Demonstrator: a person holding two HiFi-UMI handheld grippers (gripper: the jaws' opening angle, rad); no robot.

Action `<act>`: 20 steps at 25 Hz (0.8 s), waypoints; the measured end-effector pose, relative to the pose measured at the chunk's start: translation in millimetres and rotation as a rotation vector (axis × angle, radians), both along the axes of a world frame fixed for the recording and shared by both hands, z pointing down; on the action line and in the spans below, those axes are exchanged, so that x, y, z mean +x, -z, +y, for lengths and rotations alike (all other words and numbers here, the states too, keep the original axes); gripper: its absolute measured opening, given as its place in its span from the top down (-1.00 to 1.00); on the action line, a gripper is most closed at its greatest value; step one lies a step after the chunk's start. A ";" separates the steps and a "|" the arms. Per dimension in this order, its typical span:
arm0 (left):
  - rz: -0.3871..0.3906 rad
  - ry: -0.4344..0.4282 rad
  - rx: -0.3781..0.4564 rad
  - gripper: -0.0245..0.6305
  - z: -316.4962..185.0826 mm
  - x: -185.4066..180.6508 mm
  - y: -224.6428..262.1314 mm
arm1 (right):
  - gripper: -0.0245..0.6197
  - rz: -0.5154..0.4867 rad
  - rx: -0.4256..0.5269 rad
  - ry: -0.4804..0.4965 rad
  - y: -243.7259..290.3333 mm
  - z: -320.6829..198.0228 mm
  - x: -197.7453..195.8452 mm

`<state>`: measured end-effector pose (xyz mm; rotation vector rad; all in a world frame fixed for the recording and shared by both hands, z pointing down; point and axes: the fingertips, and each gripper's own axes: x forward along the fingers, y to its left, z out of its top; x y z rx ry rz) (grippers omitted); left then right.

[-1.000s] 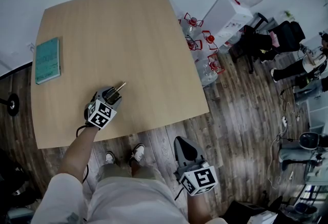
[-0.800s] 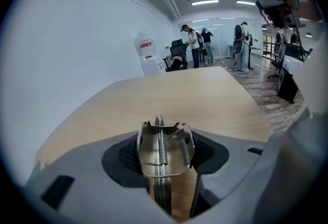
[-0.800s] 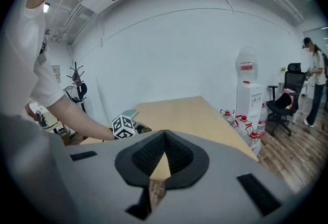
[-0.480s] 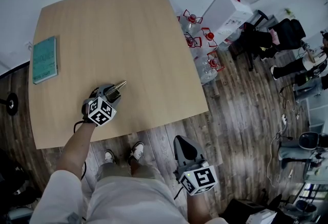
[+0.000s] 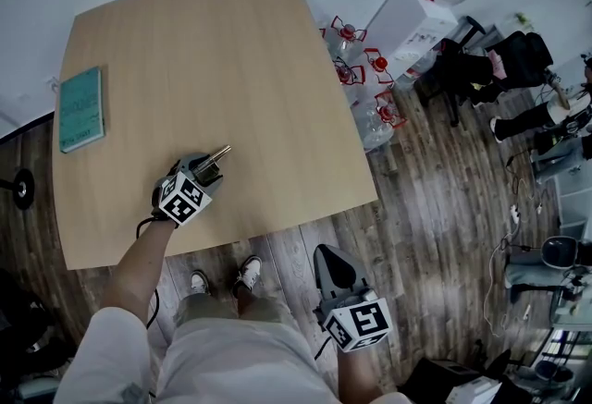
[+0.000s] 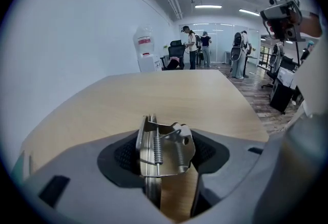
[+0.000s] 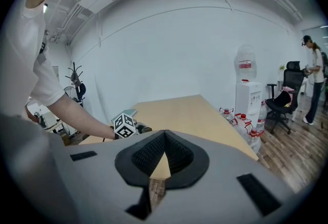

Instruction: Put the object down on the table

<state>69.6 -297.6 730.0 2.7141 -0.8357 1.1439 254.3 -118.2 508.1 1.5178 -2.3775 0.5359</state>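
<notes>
Tabletop (image 5: 231,51) of pale wood is the biggest thing we see. Our left gripper (image 5: 211,169) is low over its near part and pinches a shiny metal clip (image 6: 166,148). Our right gripper (image 7: 164,138) hangs off the table with its jaws pressed together on nothing.

Bright, even light falls from white ceiling strip lamps (image 6: 207,6) near the frame's top. The pale wooden table (image 5: 213,51) shows only soft shadows. Both gripper views warp and blacken at their corners.
</notes>
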 end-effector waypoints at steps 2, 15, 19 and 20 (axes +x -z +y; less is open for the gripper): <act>0.024 0.005 -0.021 0.21 1.0 -0.3 -1.4 | 0.93 0.000 -0.001 0.001 -0.7 -0.4 -1.2; 0.095 -0.002 -0.089 0.09 16.6 8.4 -2.1 | 0.93 -0.006 0.000 0.014 -0.8 -4.1 -4.2; 0.094 -0.011 -0.086 0.06 18.3 9.2 -3.3 | 0.93 -0.010 -0.001 0.016 -1.8 -5.1 -5.5; 0.093 -0.008 -0.089 0.05 18.3 8.6 -3.7 | 0.93 -0.010 -0.002 0.015 -2.7 -5.1 -5.4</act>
